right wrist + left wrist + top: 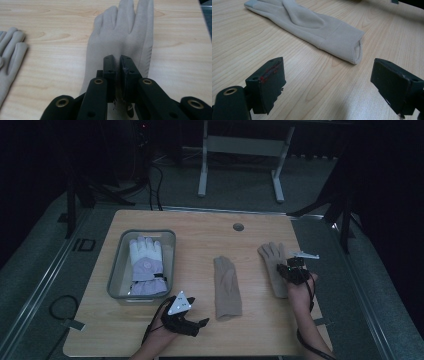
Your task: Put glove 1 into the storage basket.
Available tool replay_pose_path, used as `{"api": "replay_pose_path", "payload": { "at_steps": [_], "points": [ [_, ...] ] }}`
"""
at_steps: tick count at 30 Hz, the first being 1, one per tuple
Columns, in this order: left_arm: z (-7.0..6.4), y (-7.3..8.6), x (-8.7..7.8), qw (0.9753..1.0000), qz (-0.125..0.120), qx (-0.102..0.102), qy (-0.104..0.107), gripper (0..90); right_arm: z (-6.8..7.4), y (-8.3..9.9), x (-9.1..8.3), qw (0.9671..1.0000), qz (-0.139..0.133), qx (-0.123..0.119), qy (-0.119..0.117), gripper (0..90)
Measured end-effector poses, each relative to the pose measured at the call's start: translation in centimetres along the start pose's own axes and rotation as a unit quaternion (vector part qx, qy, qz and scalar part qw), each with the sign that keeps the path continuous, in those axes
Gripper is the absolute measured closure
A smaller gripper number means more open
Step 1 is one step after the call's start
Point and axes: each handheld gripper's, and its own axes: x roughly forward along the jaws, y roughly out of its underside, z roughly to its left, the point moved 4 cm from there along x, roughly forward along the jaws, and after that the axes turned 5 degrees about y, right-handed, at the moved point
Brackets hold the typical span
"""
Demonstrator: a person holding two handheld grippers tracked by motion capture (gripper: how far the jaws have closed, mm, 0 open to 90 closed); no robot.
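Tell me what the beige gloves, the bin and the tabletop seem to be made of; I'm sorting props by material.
The beige gloves look like soft knit or fleece: matte, a stitched cuff, one grey fingertip patch. The bin looks like translucent grey plastic, since its walls let light through. The tabletop shows pale wood grain with a smooth finish; solid wood or laminate, I cannot tell.

No legible text or nos. on anything.

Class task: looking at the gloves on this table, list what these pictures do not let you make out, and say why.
- Right beige glove: cuff hidden behind the right hand-held gripper, right gripper view.
- Middle beige glove: fingertips cut off by the top edge, left gripper view.
- White-and-lilac glove in the grey bin: logo too small, high view.
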Motion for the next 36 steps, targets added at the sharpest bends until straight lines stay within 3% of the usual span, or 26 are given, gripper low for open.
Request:
{"api": "replay_pose_path", "payload": {
  "at_steps": [3,6,13,18,22,25,27,28,32,36],
  "points": [
    [0.0,0.0,0.0,1.0,0.0,0.001,0.0,12.3,0.3,0.8,-1.4,0.9997,-0.007,0.023,-0.009,83.4],
    [-0.1,0.0,0.0,1.0,0.002,0.004,-0.001,12.3,1.0,1.8,-2.0,0.9998,0.0,0.019,-0.01,83.4],
    [-0.2,0.0,0.0,1.0,0.004,0.008,-0.002,12.3,1.6,4.6,-1.0,0.9994,0.029,0.019,-0.005,82.8],
    [-0.2,0.0,0.1,0.9999,0.005,0.009,-0.001,12.3,1.8,5.1,-0.6,0.9993,0.034,0.01,-0.01,79.7],
    [-0.2,0.0,0.1,0.9999,0.004,0.011,0.0,12.3,1.8,4.9,-0.9,0.9981,0.044,0.023,-0.036,69.1],
    [-0.3,0.0,0.1,0.9999,0.004,0.012,0.001,12.3,1.3,4.2,-1.3,0.9985,0.031,0.003,-0.046,64.8],
    [-0.3,0.0,0.0,0.9999,0.003,0.013,0.002,12.3,1.1,3.7,-1.5,0.9961,0.016,-0.026,-0.082,60.4],
    [-0.3,-0.1,0.0,0.9999,0.003,0.013,0.002,12.3,0.9,3.5,-1.5,0.9943,0.014,-0.056,-0.09,60.0],
    [-0.4,-0.1,-0.1,0.9999,-0.001,0.013,0.007,12.3,0.4,3.4,-1.3,0.988,0.012,-0.112,-0.106,59.9],
    [-0.4,-0.1,0.0,0.9999,0.001,0.015,0.008,12.3,0.0,3.5,-0.6,0.9786,0.003,-0.171,-0.115,59.9]
  ]
}}
